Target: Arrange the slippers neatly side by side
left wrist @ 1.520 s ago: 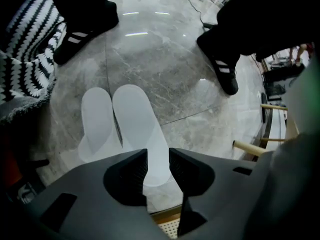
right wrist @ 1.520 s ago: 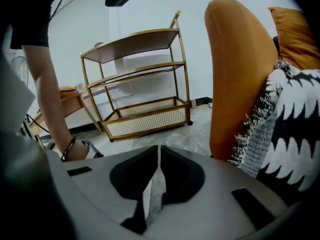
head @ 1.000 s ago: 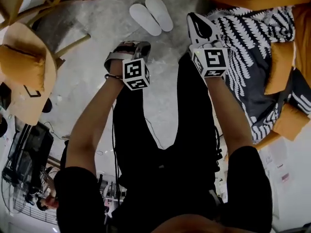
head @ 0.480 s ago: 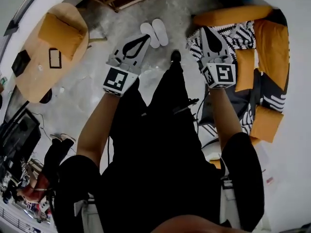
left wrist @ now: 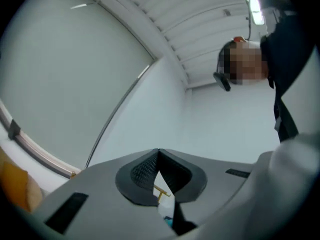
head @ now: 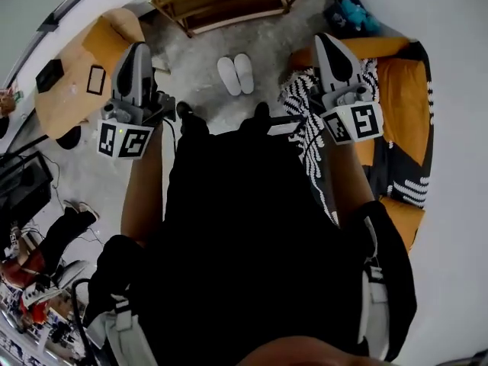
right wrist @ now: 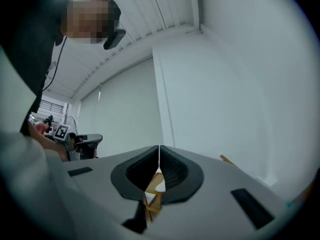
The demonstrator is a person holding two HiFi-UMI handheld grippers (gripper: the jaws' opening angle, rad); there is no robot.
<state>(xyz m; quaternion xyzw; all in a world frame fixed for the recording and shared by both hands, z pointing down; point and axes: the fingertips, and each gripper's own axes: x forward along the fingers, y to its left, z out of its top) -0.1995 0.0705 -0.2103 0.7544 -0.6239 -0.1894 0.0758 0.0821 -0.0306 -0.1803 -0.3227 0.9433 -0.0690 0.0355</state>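
Slippers point(head: 235, 74), a white pair, are lying side by side and touching on the grey floor point(head: 191, 59) near the top middle of the head view. They are sitting just in front of a wooden shelf unit point(head: 229, 2) and well apart from both grippers.

At the far left a round light-wood surface point(head: 65, 105) is carrying a dark flat rectangle point(head: 95, 80). Next to it the left gripper point(head: 137, 48) is hanging high above the floor, its marker cube point(head: 123, 139) facing the camera. In the left gripper view it is pointing at a pale wall and ceiling, and its jaws are pressing together at the tips with nothing between them.

The person, in black clothes, is standing in the middle, with dark shoes point(head: 184, 111) showing just below the slippers.

To the right the right gripper point(head: 326, 38) is hovering over the edge of a black-and-white patterned throw point(head: 305, 139). In the right gripper view its jaws have just been closing and are meeting at the tips, holding nothing. Only a sliver of the wooden shelf unit is showing through the gap behind them. At the far right the throw is draping over an orange sofa point(head: 404, 90).
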